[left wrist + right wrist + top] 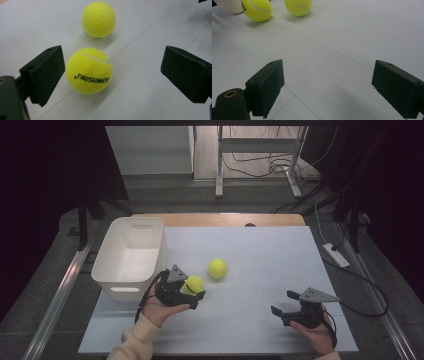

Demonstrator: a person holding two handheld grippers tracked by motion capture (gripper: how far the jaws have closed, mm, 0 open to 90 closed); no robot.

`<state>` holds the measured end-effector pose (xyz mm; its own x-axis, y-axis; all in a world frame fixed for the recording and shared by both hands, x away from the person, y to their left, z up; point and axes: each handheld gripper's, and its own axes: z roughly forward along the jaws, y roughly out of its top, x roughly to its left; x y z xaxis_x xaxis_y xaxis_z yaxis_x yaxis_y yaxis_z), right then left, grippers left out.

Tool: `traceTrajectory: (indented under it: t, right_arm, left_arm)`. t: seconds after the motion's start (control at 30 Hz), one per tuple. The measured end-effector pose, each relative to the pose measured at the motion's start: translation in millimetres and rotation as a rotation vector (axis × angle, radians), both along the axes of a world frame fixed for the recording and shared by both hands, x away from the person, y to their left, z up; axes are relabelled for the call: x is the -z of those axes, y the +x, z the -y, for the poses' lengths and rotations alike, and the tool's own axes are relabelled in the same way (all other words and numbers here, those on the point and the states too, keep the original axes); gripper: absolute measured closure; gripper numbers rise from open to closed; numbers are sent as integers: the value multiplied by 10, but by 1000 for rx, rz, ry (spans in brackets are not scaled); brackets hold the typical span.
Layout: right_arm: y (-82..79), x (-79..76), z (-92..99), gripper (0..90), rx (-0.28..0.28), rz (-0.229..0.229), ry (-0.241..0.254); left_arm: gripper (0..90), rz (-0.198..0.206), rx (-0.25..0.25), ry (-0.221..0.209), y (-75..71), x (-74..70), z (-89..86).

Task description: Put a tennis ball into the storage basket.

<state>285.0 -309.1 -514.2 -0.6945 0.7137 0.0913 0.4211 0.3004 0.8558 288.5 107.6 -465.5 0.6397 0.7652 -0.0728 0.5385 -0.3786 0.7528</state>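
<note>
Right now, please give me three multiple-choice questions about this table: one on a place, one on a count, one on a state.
1. The white bin stands at the table's:
A left side
B right side
C middle

2. How many tennis balls are on the table?
A one
B two
C three

3. The left gripper is:
A shut on the printed ball
B open around the printed ball
C inside the bin

Key: 1 A, the high view shows it at the left edge. 2 B, the printed ball and the far ball. 3 B, a gap remains beside the ball.
</note>
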Motion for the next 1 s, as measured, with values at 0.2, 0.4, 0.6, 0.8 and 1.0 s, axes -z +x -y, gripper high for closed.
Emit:
traceTrajectory:
  t: [0.2, 0.4, 0.6, 0.8, 1.0]
  right_arm:
    - [5, 5, -4, 108, 0, -2, -4]
    - [5, 7, -6, 108, -1, -3, -7]
    - [4, 10, -7, 108, -2, -3, -8]
    - [3, 12, -10, 108, -3, -4, -9]
    - [4, 16, -12, 108, -3, -6, -11]
  left_arm:
    - [53, -38, -16, 25, 126, 16, 41]
    - [48, -70, -14, 45, 197, 24, 99]
    - [37, -115, -30, 81, 282, 49, 152]
    - [29, -151, -44, 109, 365, 107, 195]
    - [22, -184, -49, 120, 431, 161, 191]
